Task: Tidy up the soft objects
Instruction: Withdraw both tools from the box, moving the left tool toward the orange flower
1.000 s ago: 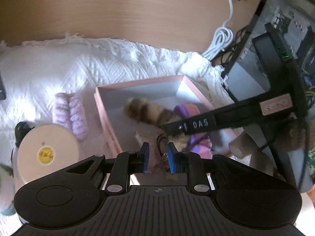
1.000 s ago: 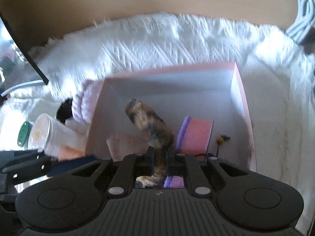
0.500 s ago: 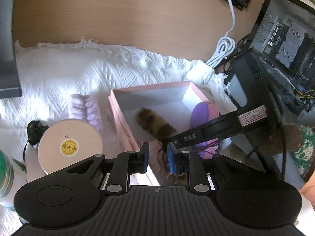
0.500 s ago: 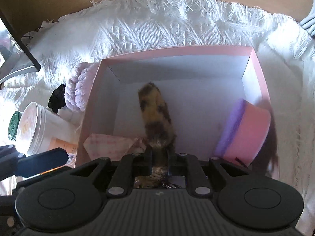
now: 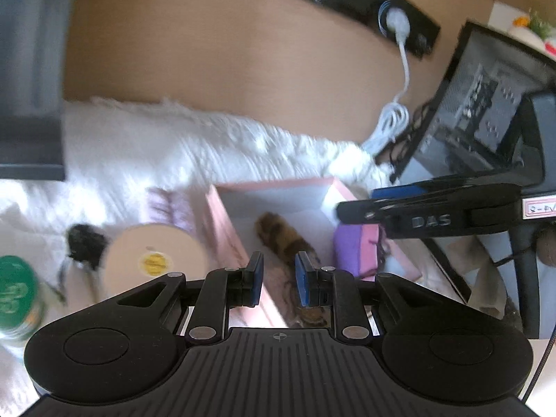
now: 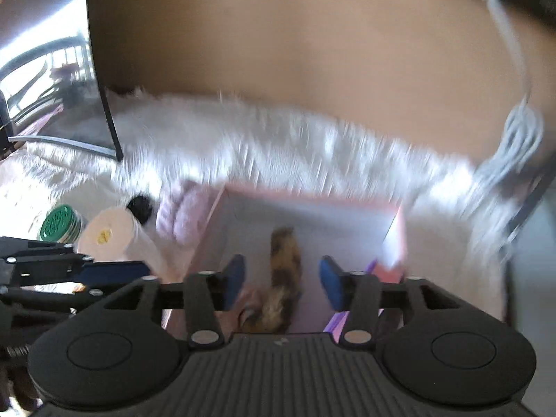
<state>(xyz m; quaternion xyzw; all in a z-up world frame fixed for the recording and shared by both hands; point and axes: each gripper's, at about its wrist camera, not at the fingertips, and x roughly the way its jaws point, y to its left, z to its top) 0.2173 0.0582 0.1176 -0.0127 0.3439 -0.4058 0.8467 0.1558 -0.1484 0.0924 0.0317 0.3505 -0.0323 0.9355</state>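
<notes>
Covering the wooden desk point(image 5: 226, 69), a white blanket point(image 5: 194, 146) holds the pink box point(image 5: 222, 222).

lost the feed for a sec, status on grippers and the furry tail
Right gripper open, empty. Left gripper open, empty. Furry tail lying in pink box. Nothing blocking.

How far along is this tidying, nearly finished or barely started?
Partway, I'd say. Already done: the furry brown tail and the pink-and-purple sponge lie inside the pink box. In hand: nothing; the right tool is open above the tail, and the left tool is empty too. Left: the lilac knitted piece and the black fluffy item sit outside the box on the white blanket.
</notes>
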